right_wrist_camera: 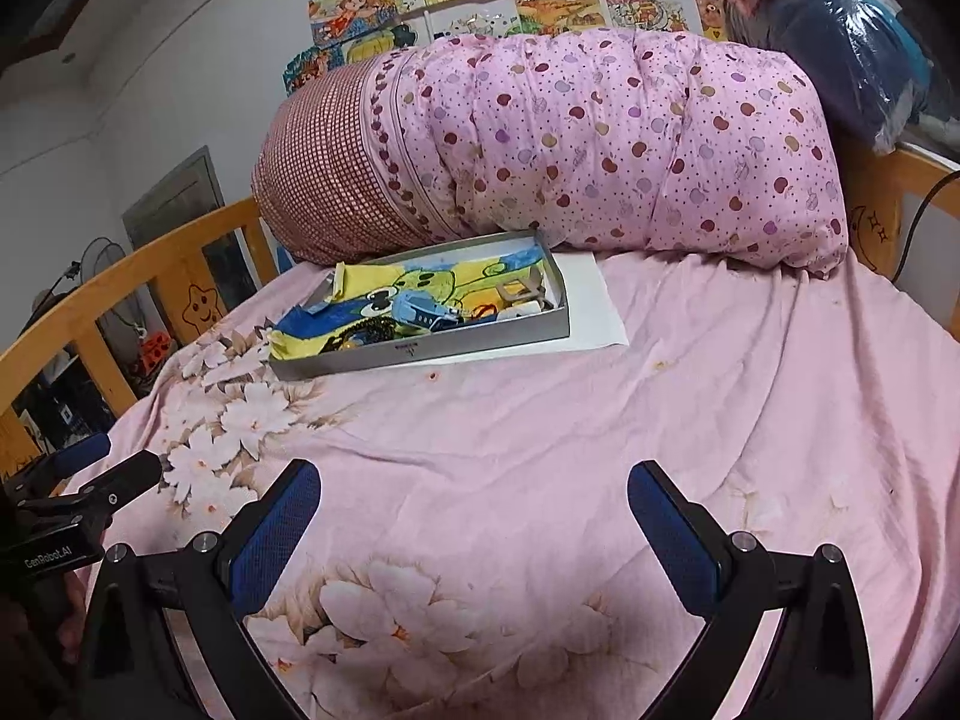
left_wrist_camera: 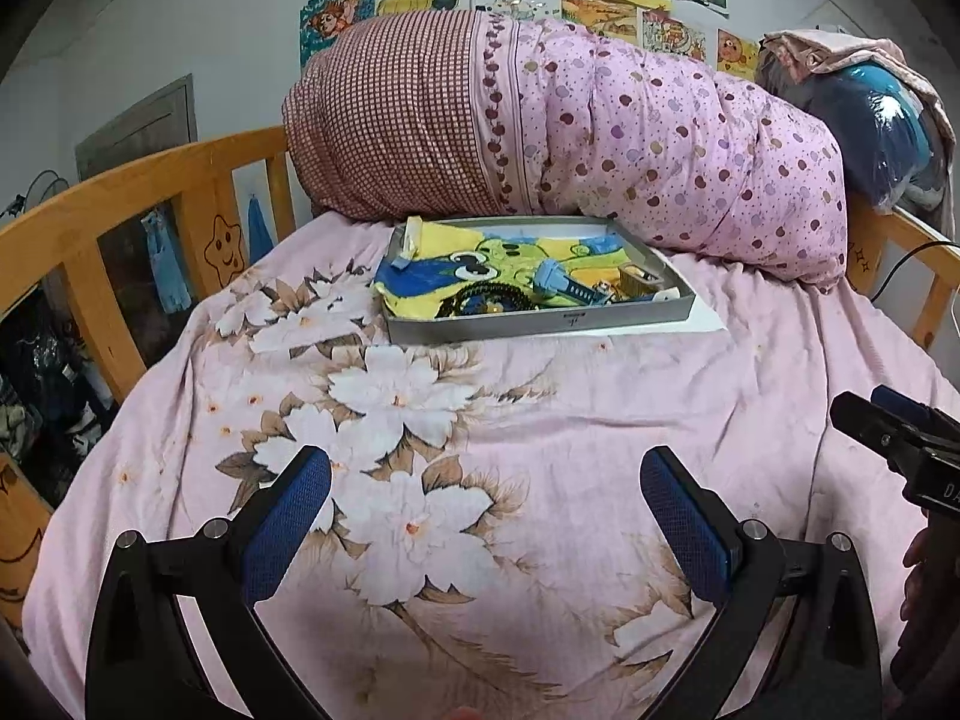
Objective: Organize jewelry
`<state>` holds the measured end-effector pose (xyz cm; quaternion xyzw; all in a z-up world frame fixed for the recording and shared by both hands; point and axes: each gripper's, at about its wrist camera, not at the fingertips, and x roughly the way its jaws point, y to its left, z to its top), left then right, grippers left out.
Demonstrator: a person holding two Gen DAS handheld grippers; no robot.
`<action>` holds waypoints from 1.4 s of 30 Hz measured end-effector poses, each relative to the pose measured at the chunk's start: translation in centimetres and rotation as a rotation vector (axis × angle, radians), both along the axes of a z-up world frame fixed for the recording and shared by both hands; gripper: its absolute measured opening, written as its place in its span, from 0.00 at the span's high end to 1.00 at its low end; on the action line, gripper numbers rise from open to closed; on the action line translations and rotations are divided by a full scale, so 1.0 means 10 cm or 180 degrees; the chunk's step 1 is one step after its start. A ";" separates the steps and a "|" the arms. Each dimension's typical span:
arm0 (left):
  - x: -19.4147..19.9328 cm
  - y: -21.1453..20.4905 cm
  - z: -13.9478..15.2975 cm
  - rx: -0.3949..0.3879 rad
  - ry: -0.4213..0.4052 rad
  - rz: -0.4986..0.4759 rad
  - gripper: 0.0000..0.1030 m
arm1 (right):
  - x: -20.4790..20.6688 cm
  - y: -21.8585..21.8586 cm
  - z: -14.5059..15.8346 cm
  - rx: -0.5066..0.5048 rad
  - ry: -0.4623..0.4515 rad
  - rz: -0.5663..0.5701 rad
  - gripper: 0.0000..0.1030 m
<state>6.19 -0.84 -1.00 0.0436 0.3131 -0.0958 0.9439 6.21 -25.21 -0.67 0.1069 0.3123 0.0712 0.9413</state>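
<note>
A shallow grey tray (left_wrist_camera: pixel 534 323) (right_wrist_camera: pixel 414 353) lies on the pink floral bedsheet, lined with a yellow and blue cartoon cloth (left_wrist_camera: pixel 480 267) (right_wrist_camera: pixel 384 294). Jewelry lies in its near right part: a dark beaded chain (left_wrist_camera: pixel 480 300) (right_wrist_camera: pixel 366 330), a light blue piece (left_wrist_camera: pixel 555 282) (right_wrist_camera: pixel 420 309) and a gold-coloured item (left_wrist_camera: pixel 639 282). My left gripper (left_wrist_camera: pixel 486 468) is open and empty, hovering over the sheet well short of the tray. My right gripper (right_wrist_camera: pixel 474 480) is open and empty, also short of the tray. Each gripper shows at the edge of the other's view.
A white sheet of paper (right_wrist_camera: pixel 591 300) lies under the tray. A rolled pink quilt (left_wrist_camera: pixel 600 138) (right_wrist_camera: pixel 600 144) lies right behind the tray. Wooden bed rails (left_wrist_camera: pixel 120 198) (right_wrist_camera: pixel 150 276) run along the left and far right. A blue bundle (right_wrist_camera: pixel 840 48) sits on the far right rail.
</note>
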 end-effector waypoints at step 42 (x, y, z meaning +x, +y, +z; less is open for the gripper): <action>-0.05 -0.04 -0.04 0.0011 0.0019 -0.0009 0.02 | 0.00 0.03 0.03 0.0005 -0.0019 0.0015 0.00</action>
